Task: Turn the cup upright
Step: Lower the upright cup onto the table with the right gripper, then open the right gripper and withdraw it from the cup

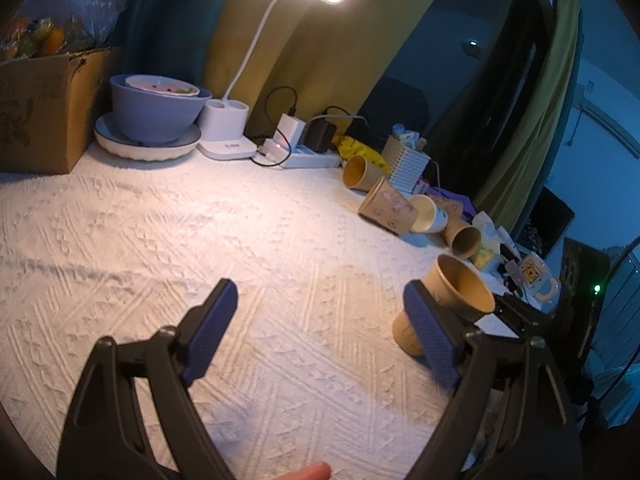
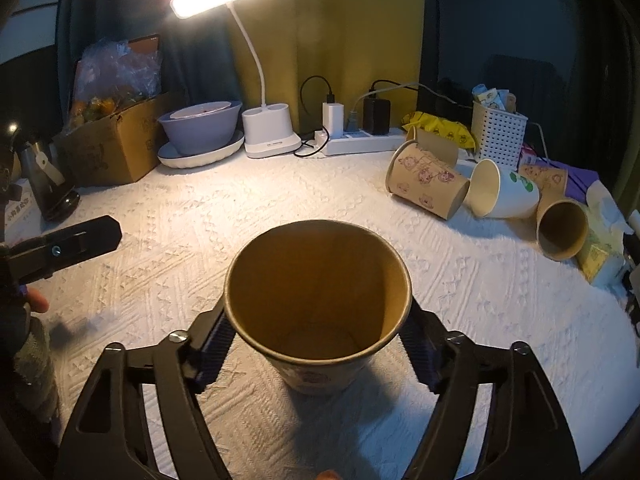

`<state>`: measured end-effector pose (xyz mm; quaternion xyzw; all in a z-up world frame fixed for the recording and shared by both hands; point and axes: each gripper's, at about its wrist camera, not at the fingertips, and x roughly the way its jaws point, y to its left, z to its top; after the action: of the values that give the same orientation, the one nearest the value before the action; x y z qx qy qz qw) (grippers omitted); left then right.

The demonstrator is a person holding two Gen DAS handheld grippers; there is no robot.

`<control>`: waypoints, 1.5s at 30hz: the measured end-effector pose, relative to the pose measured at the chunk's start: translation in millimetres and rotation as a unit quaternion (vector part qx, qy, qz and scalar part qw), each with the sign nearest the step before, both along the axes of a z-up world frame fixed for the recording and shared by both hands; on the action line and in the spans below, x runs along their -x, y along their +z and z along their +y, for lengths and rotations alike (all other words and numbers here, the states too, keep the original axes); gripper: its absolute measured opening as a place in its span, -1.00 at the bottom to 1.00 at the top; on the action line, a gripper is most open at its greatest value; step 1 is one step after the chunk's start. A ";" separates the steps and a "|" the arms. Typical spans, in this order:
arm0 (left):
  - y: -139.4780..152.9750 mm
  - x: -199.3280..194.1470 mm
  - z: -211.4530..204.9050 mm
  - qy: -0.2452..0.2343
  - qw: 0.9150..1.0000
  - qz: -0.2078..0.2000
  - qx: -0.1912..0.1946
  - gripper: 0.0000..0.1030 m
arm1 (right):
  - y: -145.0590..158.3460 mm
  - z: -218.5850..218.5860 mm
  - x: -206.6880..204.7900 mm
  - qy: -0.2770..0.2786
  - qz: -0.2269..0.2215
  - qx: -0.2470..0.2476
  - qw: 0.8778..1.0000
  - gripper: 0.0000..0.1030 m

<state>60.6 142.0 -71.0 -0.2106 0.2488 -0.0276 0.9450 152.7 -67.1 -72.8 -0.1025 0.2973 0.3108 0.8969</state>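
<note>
A brown paper cup [image 2: 318,304] sits upright between the blue pads of my right gripper [image 2: 316,340], mouth up, base at or just above the white cloth. The jaws press on its sides. The same cup [image 1: 452,300] shows in the left wrist view, tilted, just right of my left gripper's right finger, with the right gripper's black arm behind it. My left gripper [image 1: 320,332] is open and empty over the cloth. Its black finger [image 2: 64,246] shows at the left edge of the right wrist view.
Several paper cups lie on their sides at the back right: a printed brown one [image 2: 428,184], a white one [image 2: 502,194], a plain brown one [image 2: 560,230]. A lamp base [image 2: 270,132], power strip [image 2: 360,142], bowl [image 2: 202,128], cardboard box [image 2: 112,148] and white basket [image 2: 498,132] line the back.
</note>
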 end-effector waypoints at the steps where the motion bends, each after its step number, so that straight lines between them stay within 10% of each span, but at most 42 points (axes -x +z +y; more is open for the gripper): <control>1: 0.4 0.2 -0.6 0.001 1.000 -0.001 -0.003 0.67 | 0.7 -0.1 0.1 0.002 0.000 0.000 1.000 0.53; 45: 101.1 56.8 -86.8 0.000 0.980 -0.100 -0.174 0.67 | 108.5 -82.2 58.4 -0.036 -0.045 -0.082 0.995 0.55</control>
<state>3.8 55.2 30.1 -0.0394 0.1544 -0.0047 0.9872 94.3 -149.2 35.7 -0.0316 0.2341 0.2963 0.9254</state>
